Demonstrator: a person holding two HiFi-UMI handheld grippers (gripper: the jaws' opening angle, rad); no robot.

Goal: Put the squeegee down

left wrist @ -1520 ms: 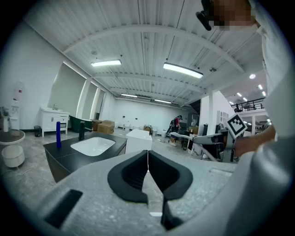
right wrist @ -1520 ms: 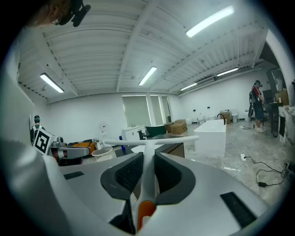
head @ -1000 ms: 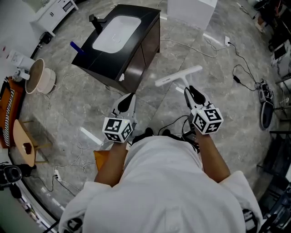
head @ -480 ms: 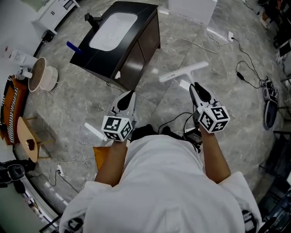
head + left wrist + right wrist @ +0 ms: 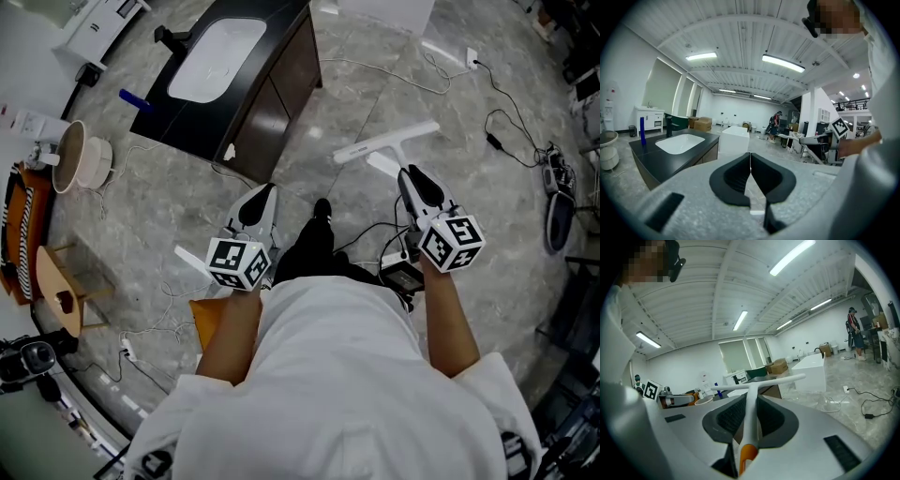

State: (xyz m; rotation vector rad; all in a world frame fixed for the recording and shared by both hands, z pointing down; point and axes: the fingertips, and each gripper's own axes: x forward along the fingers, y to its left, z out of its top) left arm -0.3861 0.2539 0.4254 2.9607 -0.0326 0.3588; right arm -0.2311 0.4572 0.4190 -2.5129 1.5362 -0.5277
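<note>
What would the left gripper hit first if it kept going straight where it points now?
Likely the white box past the sink cabinet: the left gripper, shut and empty, aims just right of the cabinet's corner. Depth is unclear, so it might clip that corner first.

White squeegee (image 5: 386, 142), its handle ending in an orange tip. The right tongs (image 5: 410, 175) and the left tongs (image 5: 267, 192) are both pale grey, with black pads (image 5: 731, 180) and a pattern of black-and-white square markers. The floor (image 5: 469, 141) is grey stone with paler veining. A black cabinet (image 5: 281, 89) holds a white basin (image 5: 203, 47), with a blue stick (image 5: 136, 99) on its top. The person's shirt (image 5: 337, 375) is plain white.
</note>
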